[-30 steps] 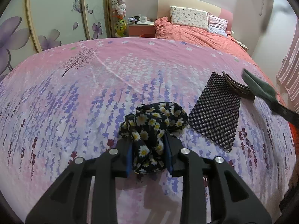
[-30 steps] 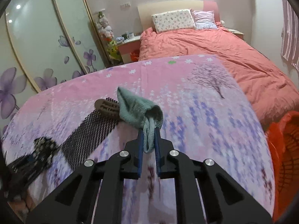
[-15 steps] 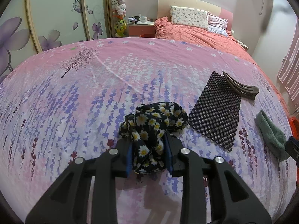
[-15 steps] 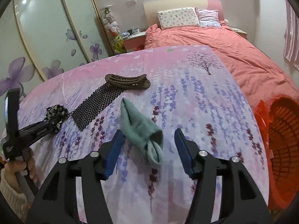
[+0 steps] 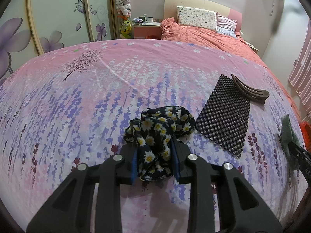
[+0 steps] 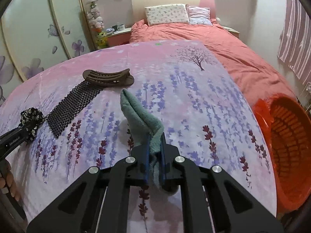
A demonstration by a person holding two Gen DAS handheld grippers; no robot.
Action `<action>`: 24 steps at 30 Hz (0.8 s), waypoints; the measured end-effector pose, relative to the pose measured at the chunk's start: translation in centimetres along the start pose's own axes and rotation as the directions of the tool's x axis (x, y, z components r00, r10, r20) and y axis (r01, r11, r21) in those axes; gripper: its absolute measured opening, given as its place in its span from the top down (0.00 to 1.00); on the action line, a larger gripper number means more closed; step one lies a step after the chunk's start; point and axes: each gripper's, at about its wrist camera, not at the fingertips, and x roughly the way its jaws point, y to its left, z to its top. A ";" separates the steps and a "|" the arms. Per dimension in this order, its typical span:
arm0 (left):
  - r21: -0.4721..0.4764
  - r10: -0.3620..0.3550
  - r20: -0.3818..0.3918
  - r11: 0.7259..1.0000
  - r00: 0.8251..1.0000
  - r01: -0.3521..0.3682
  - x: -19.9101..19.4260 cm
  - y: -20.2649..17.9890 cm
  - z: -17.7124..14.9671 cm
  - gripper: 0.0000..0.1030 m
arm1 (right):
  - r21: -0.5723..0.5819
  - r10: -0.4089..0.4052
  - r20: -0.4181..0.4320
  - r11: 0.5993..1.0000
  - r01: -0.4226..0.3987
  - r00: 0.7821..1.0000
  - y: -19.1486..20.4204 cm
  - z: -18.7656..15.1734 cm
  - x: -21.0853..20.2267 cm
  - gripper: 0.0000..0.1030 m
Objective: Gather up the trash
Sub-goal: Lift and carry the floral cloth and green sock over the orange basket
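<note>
Now the green cloth (image 6: pixel 141 120) is pinched again between the pads of the right tool (image 6: pixel 155 151), whose jaws have just been closing on it; half a second ago they stood wide with the cloth lying loose between them, and a second ago they gripped it higher up. The cloth's free end slants up and away from the tool, over the lavender-print sheet (image 6: pixel 194 104). In the left view the same cloth (image 5: pixel 287 130) shows at the far right edge, lower than a second ago.

The left tool (image 5: pixel 155 155) has not changed: its jaws are partly closed on the daisy-print cloth (image 5: pixel 161 128), which bulges out ahead of the pads and rests on the sheet.

Just right of that cloth lies the black mesh mat (image 5: pixel 225 114), with the brown hair clip (image 5: pixel 250 92) touching its far corner; neither has moved. An orange basket (image 6: pixel 287 147) stands beside the bed on the right, well apart from the green cloth.
</note>
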 end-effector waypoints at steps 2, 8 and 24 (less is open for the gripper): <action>-0.002 -0.001 0.000 1.000 1.000 0.001 0.0 0.0 0.0 0.71 | -0.025 -0.030 -0.003 0.999 0.030 1.000 0.5 0.0 0.1 0.91; -0.027 -0.038 0.004 0.999 0.999 0.039 -0.1 0.9 0.0 0.71 | 0.000 -0.008 -0.006 1.000 0.008 1.000 0.2 0.0 0.2 0.90; -0.015 -0.032 0.002 0.999 0.999 0.032 -0.2 0.5 0.0 0.70 | 0.067 0.078 -0.006 0.995 -0.077 0.997 -1.8 0.1 0.5 0.89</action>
